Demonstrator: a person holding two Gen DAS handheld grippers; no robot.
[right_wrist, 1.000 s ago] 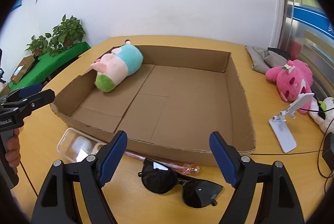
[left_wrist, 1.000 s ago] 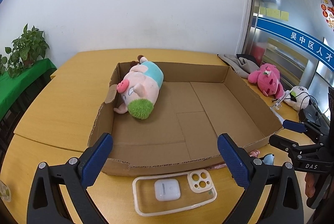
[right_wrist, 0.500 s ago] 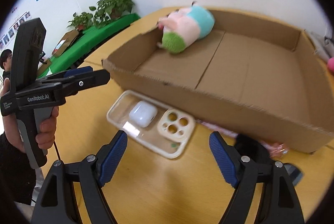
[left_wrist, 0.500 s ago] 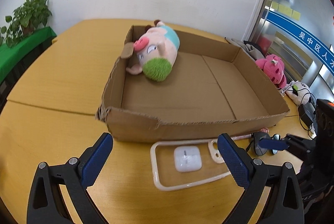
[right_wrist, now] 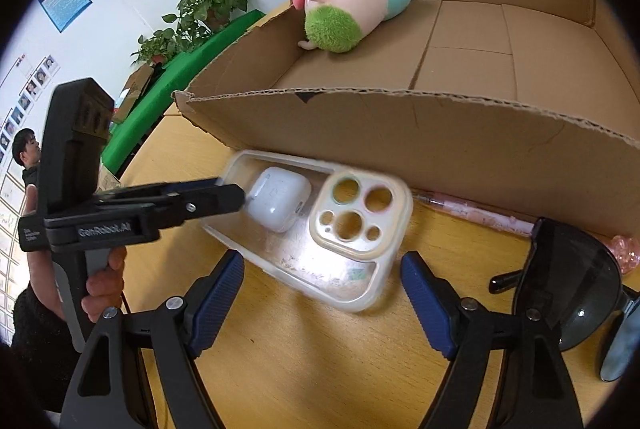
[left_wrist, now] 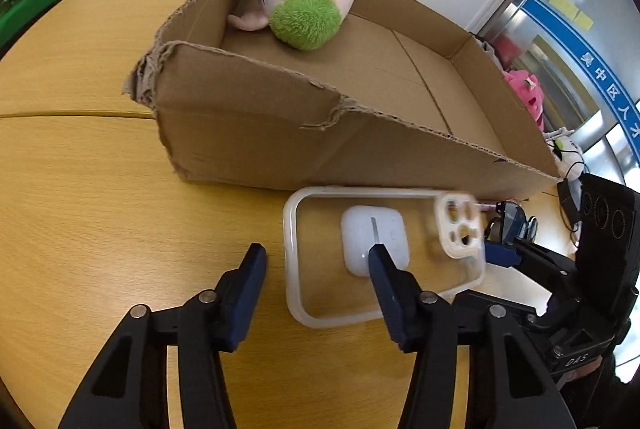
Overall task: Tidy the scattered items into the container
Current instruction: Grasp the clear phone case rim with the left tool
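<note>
Blue-padded and black-framed, the left gripper [left_wrist: 316,261] hangs low over the wooden table [left_wrist: 100,213], its jaws closing; the near left rim of the clear plastic phone case [left_wrist: 294,261] lies between them, not yet pressed as far as the left wrist view shows. A white earbud charging case [left_wrist: 374,239] rests inside that phone case, with the gripper's right pad over its near edge. Only the right wrist view shows this gripper from the side, a person's hand [right_wrist: 102,281] around its handle and its tips right at the earbud case [right_wrist: 280,203]; whether they touch it cannot be told.

Standing wide with nothing between its pads, the right gripper [right_wrist: 322,293] hovers just short of the phone case's camera-cutout end [right_wrist: 352,215]. Beside it lie dark sunglasses [right_wrist: 576,289] and a thin pink pen [right_wrist: 476,213] along the box wall, both clear only in the right wrist view.

Directly behind the phone case stands the shallow brown cardboard box [left_wrist: 248,133], its torn front wall between the grippers and its floor. A pink plush pig with green hair and a teal shirt [left_wrist: 308,1] lies in its far left corner. Further pink and white plush toys [left_wrist: 528,97] show past the box's right end in the left wrist view only; potted green plants [right_wrist: 208,5] stand beyond the table.
</note>
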